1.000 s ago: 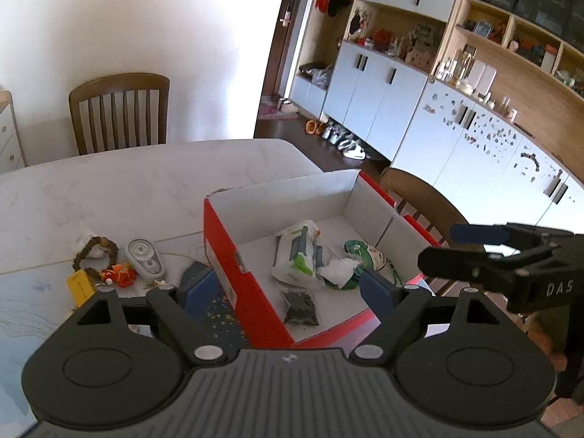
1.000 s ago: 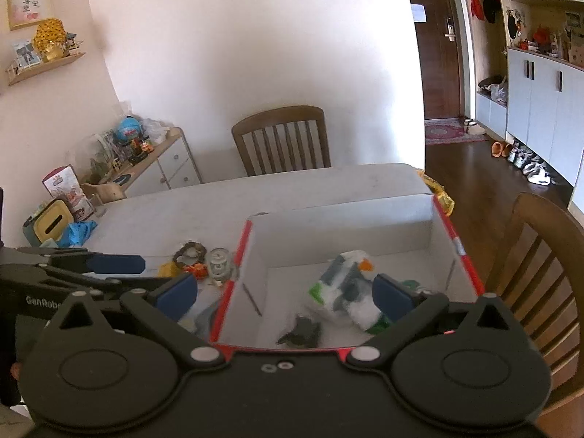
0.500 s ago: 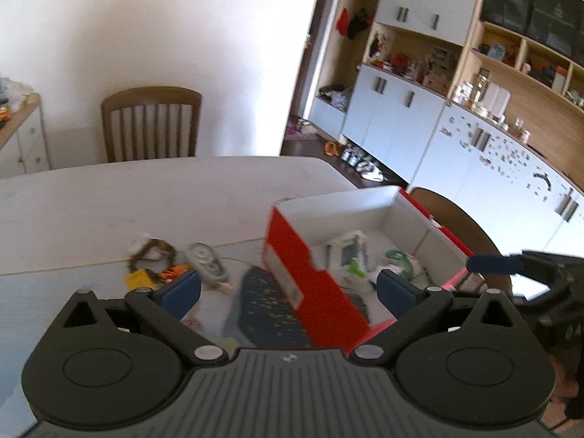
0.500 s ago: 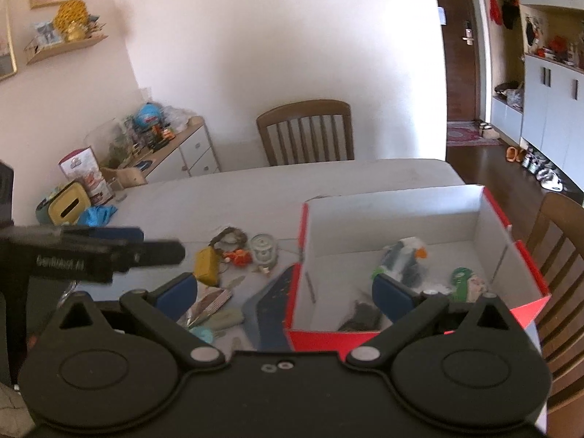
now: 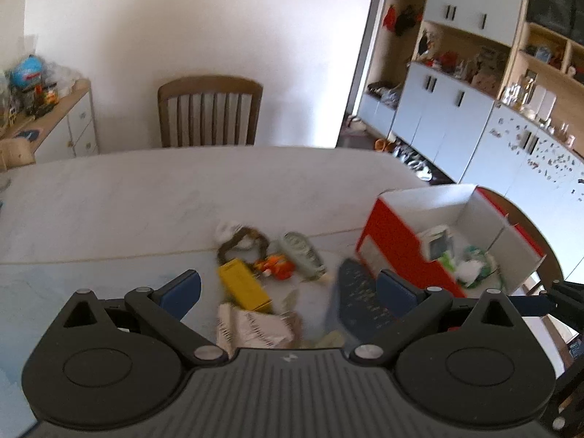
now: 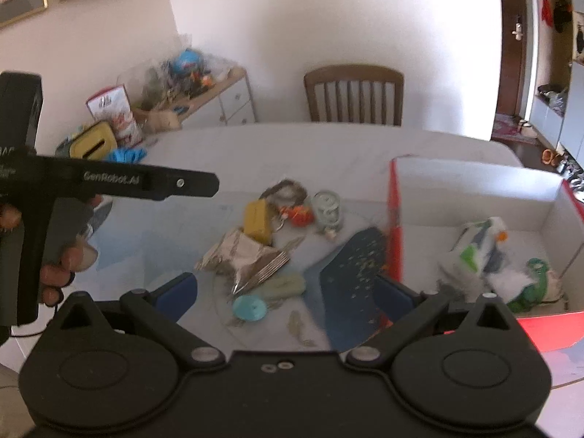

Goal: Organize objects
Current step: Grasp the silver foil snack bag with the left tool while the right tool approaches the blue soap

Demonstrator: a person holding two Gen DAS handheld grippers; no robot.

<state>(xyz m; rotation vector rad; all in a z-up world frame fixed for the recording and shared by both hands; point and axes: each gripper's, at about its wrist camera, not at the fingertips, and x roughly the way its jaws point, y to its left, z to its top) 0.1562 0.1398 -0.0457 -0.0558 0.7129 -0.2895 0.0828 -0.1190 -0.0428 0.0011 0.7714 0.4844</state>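
Observation:
My left gripper [image 5: 288,288] stands open and holds nothing above a loose pile on the table: a yellow box [image 5: 242,284], an orange toy [image 5: 275,266], a pale round gadget [image 5: 303,252], a bead ring [image 5: 241,241] and a silver packet [image 5: 252,328]. My right gripper [image 6: 286,292] is open too, over the silver packet [image 6: 241,255], a teal disc [image 6: 249,307] and a pale green oblong [image 6: 284,286]. A dark blue speckled piece [image 6: 350,277] leans against the red box [image 6: 394,219]. In the box lie a tissue pack [image 6: 474,248] and a green item [image 6: 536,281].
A hand [image 6: 62,255] holds the left gripper's handle at the left of the right wrist view. A wooden chair [image 5: 210,111] stands at the table's far side. A sideboard [image 6: 204,98] crowded with clutter stands at the left, and cupboards [image 5: 456,120] line the right wall.
Both views have swung left, from the red box to the loose pile, and the box now sits at the right. The left gripper's jaws stand a little wider.

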